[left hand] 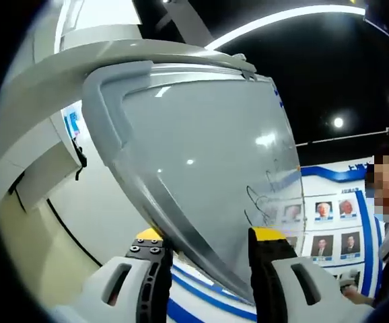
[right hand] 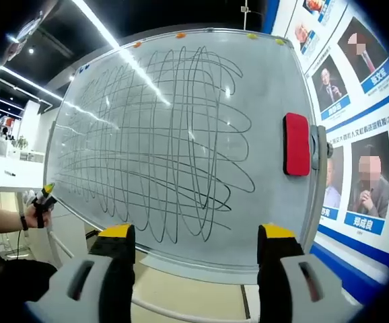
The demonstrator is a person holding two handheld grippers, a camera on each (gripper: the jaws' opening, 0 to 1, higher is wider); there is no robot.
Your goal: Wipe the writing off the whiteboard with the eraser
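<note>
Around us is a showroom with a dark ceiling, strip lights and a blue-and-white wall of framed portraits (right hand: 366, 182). The large grey-framed whiteboard (right hand: 181, 148) carries looping black scribbles (right hand: 161, 141). We judge the step in hand is fetching the red rectangular eraser (right hand: 297, 144), which sits stuck to the board's right edge, up and right of the right tool (right hand: 193, 250), apart from it. That tool stands released and empty; we should approach squarely and grip the eraser's long sides. The left tool (left hand: 208, 250) straddles the board's edge, whether it pinches we cannot tell.
</note>
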